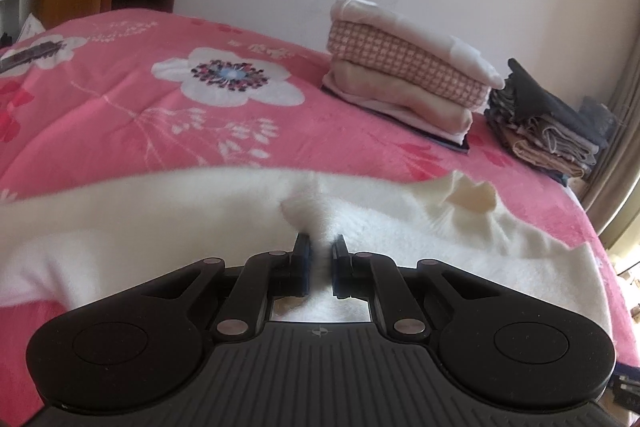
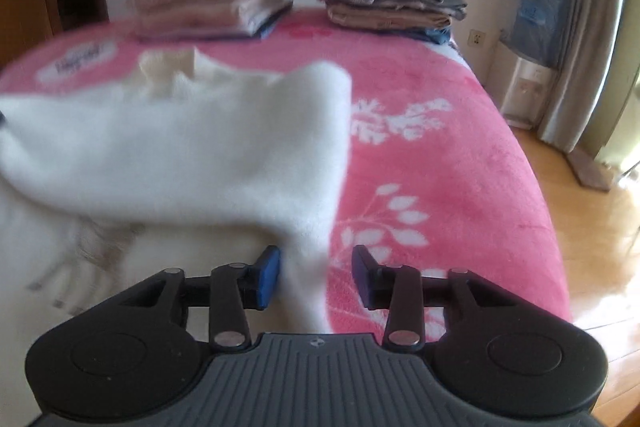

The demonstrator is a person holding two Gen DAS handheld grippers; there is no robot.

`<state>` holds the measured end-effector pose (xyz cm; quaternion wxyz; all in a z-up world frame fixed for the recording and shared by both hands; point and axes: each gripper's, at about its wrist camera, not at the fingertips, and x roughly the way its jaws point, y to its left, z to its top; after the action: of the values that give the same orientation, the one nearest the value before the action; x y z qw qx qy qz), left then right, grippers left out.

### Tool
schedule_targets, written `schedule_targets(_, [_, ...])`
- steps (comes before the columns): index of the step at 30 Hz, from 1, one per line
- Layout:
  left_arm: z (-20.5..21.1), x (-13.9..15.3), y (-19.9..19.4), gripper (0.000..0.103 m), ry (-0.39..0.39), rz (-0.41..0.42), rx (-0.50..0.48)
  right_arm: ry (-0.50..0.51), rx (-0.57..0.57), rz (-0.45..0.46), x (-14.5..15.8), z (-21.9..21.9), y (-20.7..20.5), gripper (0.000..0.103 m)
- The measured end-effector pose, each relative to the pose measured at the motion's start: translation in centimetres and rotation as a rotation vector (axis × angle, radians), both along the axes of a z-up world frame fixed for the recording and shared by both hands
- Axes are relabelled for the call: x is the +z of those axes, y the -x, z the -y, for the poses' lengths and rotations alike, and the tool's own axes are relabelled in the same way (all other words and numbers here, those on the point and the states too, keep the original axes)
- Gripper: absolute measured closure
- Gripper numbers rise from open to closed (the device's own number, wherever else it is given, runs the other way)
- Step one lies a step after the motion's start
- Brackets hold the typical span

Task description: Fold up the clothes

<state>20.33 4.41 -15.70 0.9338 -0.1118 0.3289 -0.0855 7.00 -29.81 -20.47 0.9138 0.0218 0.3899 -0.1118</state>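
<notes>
Left gripper [image 1: 320, 253]: jaws drawn narrow, pinching a tuft of the white garment [image 1: 180, 223]; the cloth bunches up just past the fingertips, at 12 o'clock from them.

Right gripper [image 2: 316, 269]: jaws wide apart, holding nothing. A white edge hangs between the fingers, nearer the blue pad [image 2: 269, 277] at 9 o'clock; whether it touches that pad I cannot tell, the view is blurred.

Garment: fluffy, cream-white, spread across the near side of the bed [image 1: 132, 115]. In the right wrist view one layer lies doubled over another, its free edge running from 12 o'clock down toward the jaws. A crumpled cream part [image 1: 472, 195], maybe a collar or cuff, sits at 2 o'clock in the left view.

Bed: pink floral blanket, bare from 1 to 4 o'clock in the right view.

Stacks: light pile [image 1: 408, 67] and dark pile [image 1: 548, 123] at 1 to 2 o'clock in the left view, side by side, well apart from the garment. Both look finished.

Step in hand: judged as mid-fold of the white garment, with one side held and the other free.

Next move calls for: the right jaws to close on the hanging edge before any carry; then both grips travel together, level, so the thick pile lays flat. The fleece looks bulky and soft, so a deep bite seems safer than a fingertip nip.

Risk: a one-sided pull skews the fold.
</notes>
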Motion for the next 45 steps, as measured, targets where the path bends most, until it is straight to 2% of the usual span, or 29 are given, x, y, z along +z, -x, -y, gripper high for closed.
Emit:
schedule_targets(1, [0.0, -0.3, 0.1, 0.095, -0.011, -0.004, -0.003, 0.008, -0.017, 0.005, -0.3, 0.0, -0.1, 0.070])
schedule_targets(3, [-0.1, -0.9, 0.3, 0.095, -0.034, -0.013, -0.009, -0.044, -0.064, 0.023, -0.3, 0.6, 0.2, 0.075])
schedule_targets(6, [-0.2, -2.2, -0.2, 0.095, -0.052, -0.037, 0.003, -0.067, -0.094, 0.030, -0.6, 0.8, 0.5, 0.075])
schedule_targets(12, [0.3, -1.4, 0.1, 0.095, -0.065, 0.004, -0.002, -0.090, -0.117, 0.035, -0.5, 1.0, 0.6, 0.075])
schedule_targets(14, [0.2, -2.0, -0.4, 0.094, -0.079, -0.037, -0.008, -0.090, -0.120, 0.037, -0.6, 1.0, 0.6, 0.075])
schedule_targets(15, [0.1, -2.6, -0.9, 0.090, -0.089, -0.085, -0.018, -0.089, -0.121, 0.037, -0.6, 1.0, 0.6, 0.075])
schedule_targets(17, [-0.5, -3.6, -1.3, 0.083, -0.075, -0.094, -0.009, -0.091, -0.121, 0.034, -0.6, 1.0, 0.6, 0.073])
schedule_targets(19, [-0.7, -3.5, -0.9, 0.060, -0.099, -0.056, 0.033, -0.106, -0.108, 0.028, -0.5, 1.1, 0.7, 0.068])
schedule_targets(21, [-0.8, -3.2, -0.5, 0.052, -0.137, -0.029, 0.093, -0.130, -0.080, 0.021, -0.3, 1.5, 1.2, 0.059])
schedule_targets(23, [-1.0, -2.6, 0.1, 0.052, -0.143, -0.004, 0.127, -0.125, -0.049, 0.007, 0.1, 1.8, 2.2, 0.057])
schedule_targets(25, [-0.6, -1.6, 1.1, 0.052, -0.169, 0.057, 0.132, -0.125, -0.031, 0.006, 0.9, 2.1, 3.3, 0.057])
schedule_targets(27, [-0.2, -0.6, 2.1, 0.052, -0.193, 0.116, 0.132, -0.127, -0.020, 0.046, 2.2, 2.5, 4.2, 0.059])
schedule_targets(29, [0.9, 0.0, 3.1, 0.051, -0.187, 0.167, 0.065, -0.128, -0.008, 0.102, 3.8, 2.9, 4.7, 0.065])
schedule_targets(31, [2.5, -0.2, 3.4, 0.051, -0.181, 0.156, -0.040, -0.134, 0.011, 0.144, 5.1, 3.4, 3.5, 0.071])
schedule_targets(33, [4.1, -1.0, 3.5, 0.051, -0.183, 0.115, -0.124, -0.137, 0.031, 0.155, 5.6, 3.8, 1.1, 0.085])
schedule_targets(36, [5.8, -3.0, 3.2, 0.051, -0.244, 0.044, -0.138, -0.149, 0.034, 0.145, 5.0, 4.6, -3.7, 0.091])
schedule_targets(38, [5.8, -4.1, 3.2, 0.051, -0.269, 0.010, -0.122, -0.163, 0.016, 0.106, 3.2, 5.5, -6.6, 0.092])
schedule_targets(42, [4.8, -4.4, 3.4, 0.051, -0.254, 0.024, -0.138, -0.180, -0.015, 0.030, -0.8, 7.2, -10.5, 0.091])
schedule_targets(45, [4.2, -4.2, 3.4, 0.051, -0.234, 0.015, -0.136, -0.185, -0.007, 0.039, 0.6, 7.3, -10.5, 0.091])
